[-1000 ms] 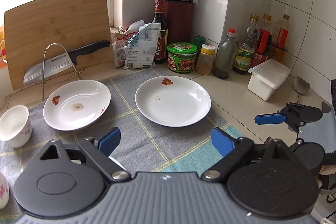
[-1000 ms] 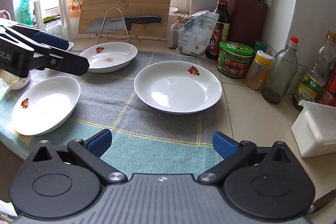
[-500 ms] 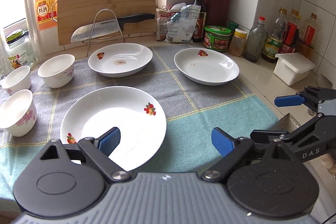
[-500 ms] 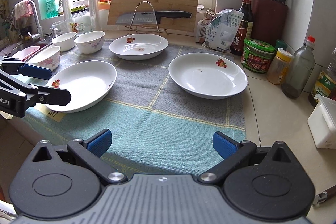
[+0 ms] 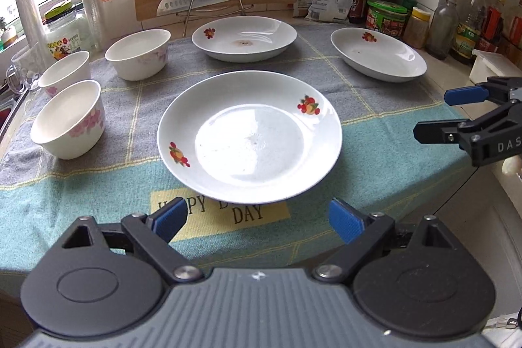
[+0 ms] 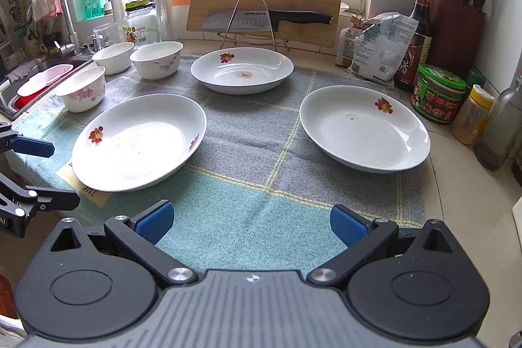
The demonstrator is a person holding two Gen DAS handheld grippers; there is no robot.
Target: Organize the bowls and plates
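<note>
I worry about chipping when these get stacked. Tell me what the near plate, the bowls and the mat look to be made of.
Near plate: likely glazed ceramic or porcelain, glossy white with window glare and fruit decals.
Bowls: apparently the same glazed ware, with pink flower prints.
Mat: woven cloth, matte, with a visible weave; soft footing.

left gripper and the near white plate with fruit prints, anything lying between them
Only cloth: between the open left gripper and the near white plate with fruit prints, the left wrist view shows the teal towel's yellow label, partly under the plate's front rim.
</note>
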